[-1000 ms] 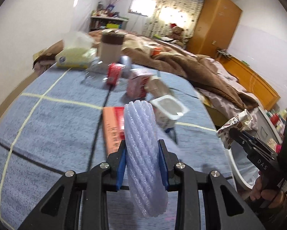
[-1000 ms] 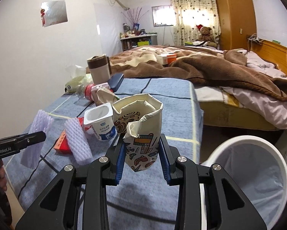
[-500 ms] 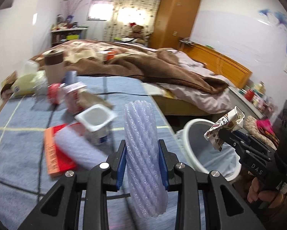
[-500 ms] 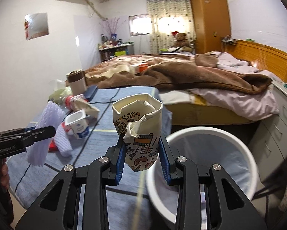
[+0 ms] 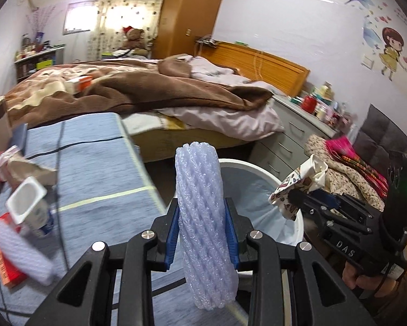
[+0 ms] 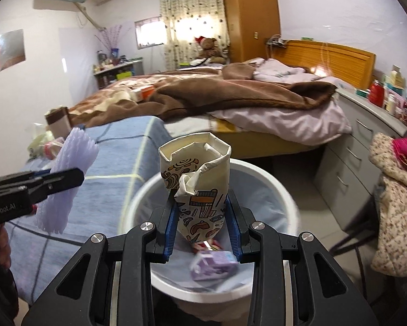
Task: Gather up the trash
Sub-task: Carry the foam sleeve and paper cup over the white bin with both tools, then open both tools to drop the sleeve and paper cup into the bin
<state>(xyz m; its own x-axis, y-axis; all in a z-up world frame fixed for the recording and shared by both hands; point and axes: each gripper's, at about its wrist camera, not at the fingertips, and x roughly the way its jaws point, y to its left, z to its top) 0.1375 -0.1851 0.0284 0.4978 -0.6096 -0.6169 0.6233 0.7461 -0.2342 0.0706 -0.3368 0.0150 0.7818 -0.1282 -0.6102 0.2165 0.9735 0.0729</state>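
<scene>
So I've got my right tool (image 6: 202,225) clamped on a crumpled paper cup (image 6: 196,187) right over the white bin (image 6: 279,187), and my left tool (image 5: 202,233) pinching a foam sleeve (image 5: 203,217) just at the rim, worktop side. My worry: the sleeve is so light that if I let go here it could bounce off the rim onto the floor. The cup looks safe, but the two tools are close enough to bump.

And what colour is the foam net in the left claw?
Pale lilac foam net, clearest in the left wrist view.
</scene>
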